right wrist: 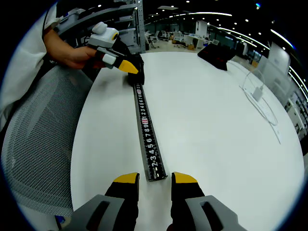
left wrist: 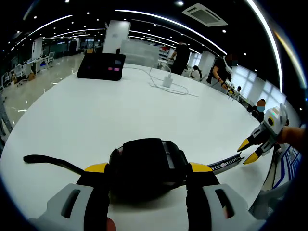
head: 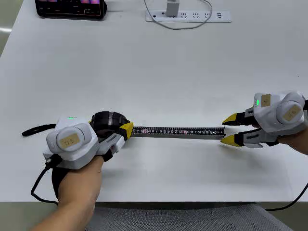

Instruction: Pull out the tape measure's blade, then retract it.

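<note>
The blade (head: 178,131) lies on the table (head: 168,72) between tape measure (head: 108,122), left, and right hand-held gripper (head: 224,131).

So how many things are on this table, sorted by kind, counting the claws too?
Claws: 2 (left claw, right claw)
Tape measure: 1
Power strip: 1
Charger: 1
Black device: 1
Total: 6

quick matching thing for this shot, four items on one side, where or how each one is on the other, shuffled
1 tape measure case
2 blade
3 right gripper
4 power strip

a at the table's far edge
b open, jaws either side of the blade's tip
c clamped in the left gripper
d pulled out flat along the table

Pairs: 1-c, 2-d, 3-b, 4-a
</note>
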